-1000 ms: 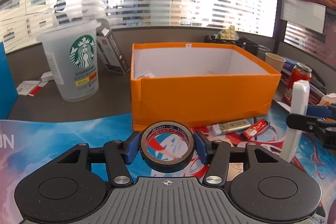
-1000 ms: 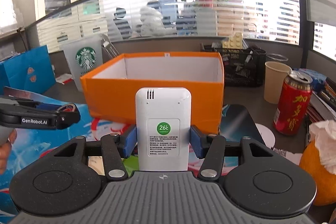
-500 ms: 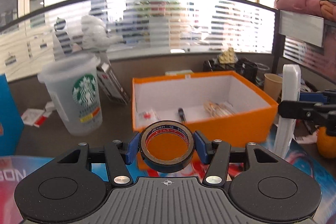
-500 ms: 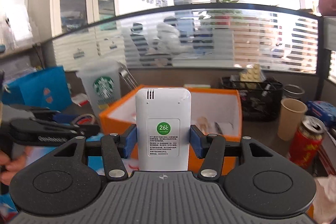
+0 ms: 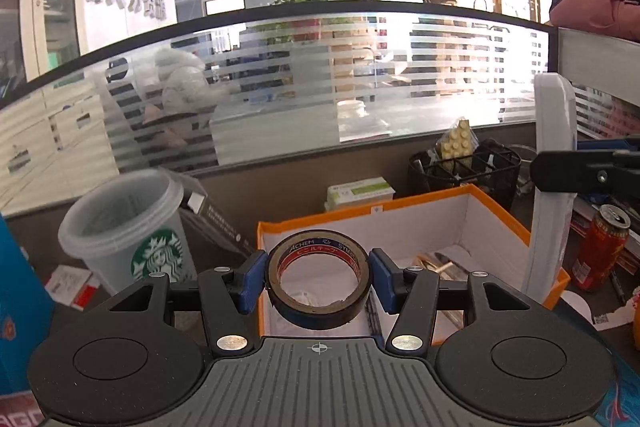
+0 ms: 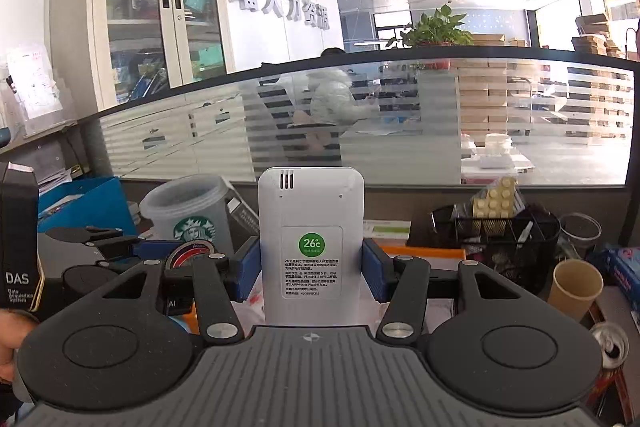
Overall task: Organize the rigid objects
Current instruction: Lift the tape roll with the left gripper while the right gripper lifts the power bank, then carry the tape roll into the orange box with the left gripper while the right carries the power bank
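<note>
My left gripper (image 5: 318,281) is shut on a roll of black tape (image 5: 318,301), held upright above the near wall of the orange box (image 5: 496,209). Inside the white-lined box lie several small items (image 5: 438,263). My right gripper (image 6: 311,267) is shut on a white remote (image 6: 311,227) with a green 26 sticker, standing upright above the same box (image 6: 420,251). In the left wrist view that remote (image 5: 554,187) shows edge-on at the right, over the box's right wall. The right wrist view shows the left gripper with the tape (image 6: 188,254) at its left.
A clear Starbucks cup (image 5: 124,231) stands left of the box, with a dark carton (image 5: 216,223) leaning behind it. Behind the box are a black mesh organiser (image 6: 500,239), a paper cup (image 6: 576,289) and a red can (image 5: 604,247). A person's sleeve (image 5: 592,11) rests on the partition.
Both grippers have risen and come forward from in front of the box to above it. The box's inside now shows from above. Both grips are unchanged.
</note>
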Demonstrator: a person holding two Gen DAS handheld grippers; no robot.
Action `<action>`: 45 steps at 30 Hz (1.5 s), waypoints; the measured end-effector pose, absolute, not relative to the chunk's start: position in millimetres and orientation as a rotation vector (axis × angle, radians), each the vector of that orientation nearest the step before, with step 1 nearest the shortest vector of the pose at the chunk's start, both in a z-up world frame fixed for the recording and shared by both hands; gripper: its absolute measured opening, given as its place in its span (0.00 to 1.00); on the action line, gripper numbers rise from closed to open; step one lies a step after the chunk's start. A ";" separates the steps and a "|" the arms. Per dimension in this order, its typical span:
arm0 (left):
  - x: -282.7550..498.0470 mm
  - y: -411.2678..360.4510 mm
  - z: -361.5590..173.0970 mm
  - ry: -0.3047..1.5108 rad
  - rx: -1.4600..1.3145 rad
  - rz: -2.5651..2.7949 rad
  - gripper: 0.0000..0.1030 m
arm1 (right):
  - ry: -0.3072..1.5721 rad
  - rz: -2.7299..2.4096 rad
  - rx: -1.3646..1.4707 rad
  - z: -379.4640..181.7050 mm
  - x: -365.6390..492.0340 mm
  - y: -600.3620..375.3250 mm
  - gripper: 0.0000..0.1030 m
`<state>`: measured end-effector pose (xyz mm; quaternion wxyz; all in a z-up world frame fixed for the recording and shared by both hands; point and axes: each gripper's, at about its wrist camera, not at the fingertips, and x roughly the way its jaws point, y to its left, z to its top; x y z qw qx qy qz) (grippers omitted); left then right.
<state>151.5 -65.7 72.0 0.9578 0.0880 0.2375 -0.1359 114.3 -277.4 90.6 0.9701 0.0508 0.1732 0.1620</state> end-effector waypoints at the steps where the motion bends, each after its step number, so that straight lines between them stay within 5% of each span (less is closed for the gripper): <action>1: 157.0 -67.6 72.4 0.486 0.176 -0.273 0.52 | 0.354 0.325 0.102 93.0 121.2 -278.0 0.48; 45: 240.2 -93.3 -12.7 0.793 0.194 -0.270 0.52 | 0.654 0.250 0.055 21.5 208.6 -287.5 0.49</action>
